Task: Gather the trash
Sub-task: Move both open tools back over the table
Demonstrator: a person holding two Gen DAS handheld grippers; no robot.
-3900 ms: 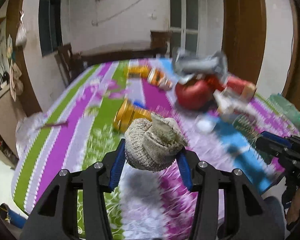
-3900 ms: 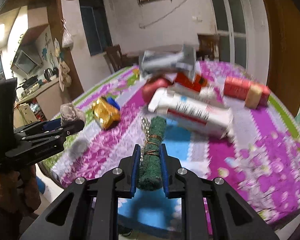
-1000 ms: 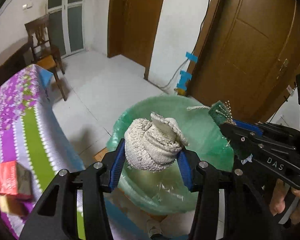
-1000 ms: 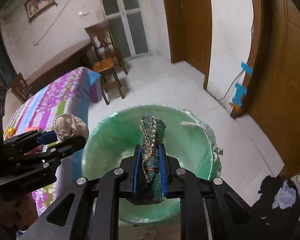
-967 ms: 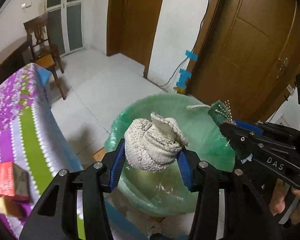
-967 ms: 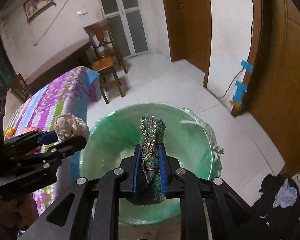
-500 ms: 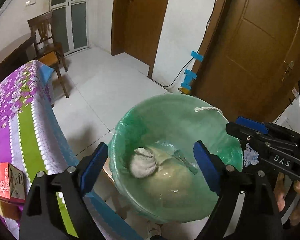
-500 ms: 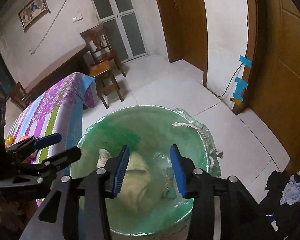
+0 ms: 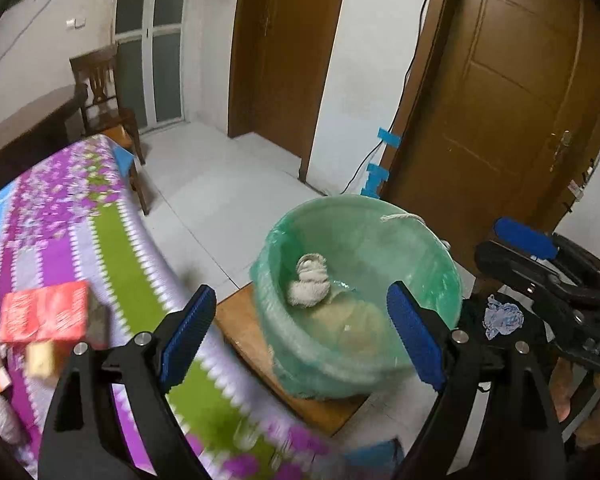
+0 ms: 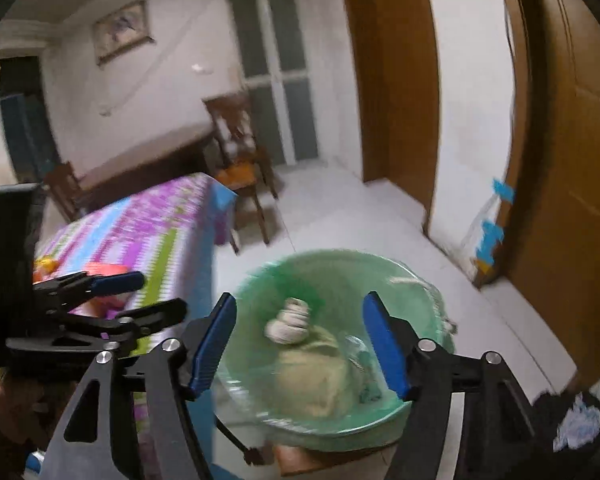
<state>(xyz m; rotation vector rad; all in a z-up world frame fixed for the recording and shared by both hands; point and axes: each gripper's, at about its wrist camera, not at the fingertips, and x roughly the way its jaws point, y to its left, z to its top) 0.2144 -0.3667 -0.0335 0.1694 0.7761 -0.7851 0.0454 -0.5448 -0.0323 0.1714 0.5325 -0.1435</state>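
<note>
A green-lined trash bin (image 9: 452, 276) stands on a low wooden stool by the table. A beige knitted sock ball (image 9: 310, 286) lies inside it; it also shows in the right wrist view (image 10: 289, 322). A green scrubber (image 10: 367, 394) lies blurred at the bin's bottom right. My left gripper (image 9: 298, 332) is open and empty above the bin's near side. My right gripper (image 10: 300, 346) is open and empty over the bin (image 10: 428, 300). The right gripper also shows at the right edge of the left wrist view (image 9: 536, 256).
The table with a purple, green and blue striped cloth (image 9: 60, 216) is at the left, with a red box (image 9: 44, 316) near its edge. A wooden chair (image 9: 100, 96) stands behind it. Brown doors (image 9: 512, 92) and a white tiled floor (image 9: 220, 200) lie beyond the bin.
Both grippers opened and dropped the sock ball and the green scrubber into the bin about half a second ago. Since then both views have swung left towards the table.
</note>
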